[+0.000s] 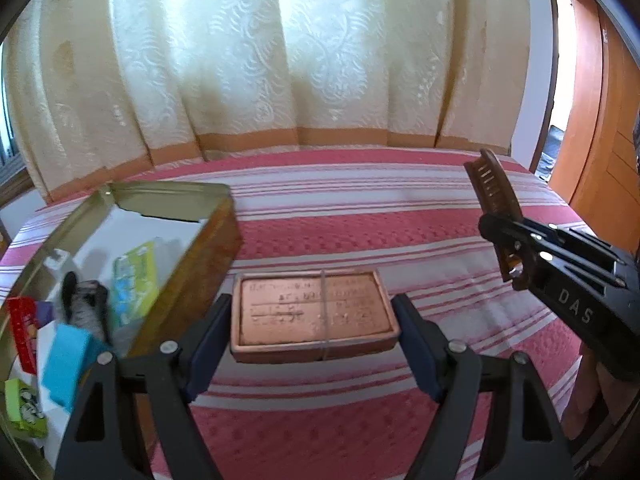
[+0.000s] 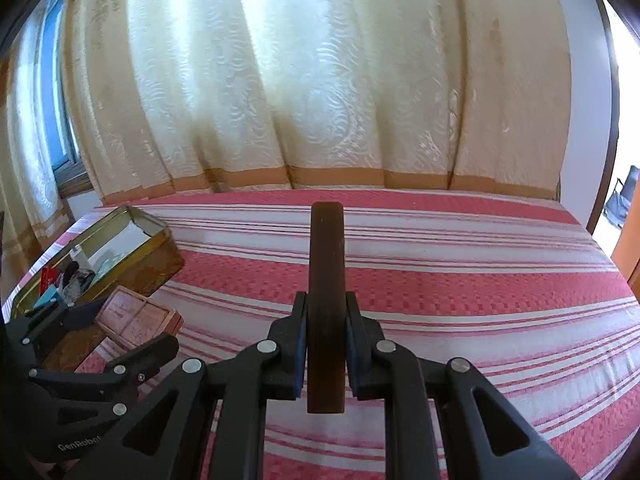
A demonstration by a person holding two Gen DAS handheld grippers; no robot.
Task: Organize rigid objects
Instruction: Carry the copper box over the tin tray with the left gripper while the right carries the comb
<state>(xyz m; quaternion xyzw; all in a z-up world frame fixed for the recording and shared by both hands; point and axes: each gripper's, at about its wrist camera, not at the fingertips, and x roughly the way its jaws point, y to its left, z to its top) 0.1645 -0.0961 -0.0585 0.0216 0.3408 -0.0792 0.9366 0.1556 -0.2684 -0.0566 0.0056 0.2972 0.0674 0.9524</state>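
Note:
A flat copper-pink box (image 1: pixel 314 316) with a rubber band around it lies on the striped bed. My left gripper (image 1: pixel 314 320) is open, its fingers on either side of the box without touching it. The box also shows in the right wrist view (image 2: pixel 136 318). My right gripper (image 2: pixel 326 320) is shut on a dark brown comb (image 2: pixel 326 300), held edge-on above the bed. In the left wrist view the comb (image 1: pixel 494 192) sticks up from the right gripper (image 1: pixel 510 248) at the right. An open gold tin (image 1: pixel 188 216) stands left of the box.
The tin (image 2: pixel 156 248) holds several small items: a blue box (image 1: pixel 66 356), a green pack (image 1: pixel 134 280), a red pack (image 1: pixel 22 332). The red-and-white striped bedspread (image 2: pixel 460 280) stretches right. A cream curtain (image 1: pixel 280 60) hangs behind the bed; an orange door (image 1: pixel 600 140) is at the right.

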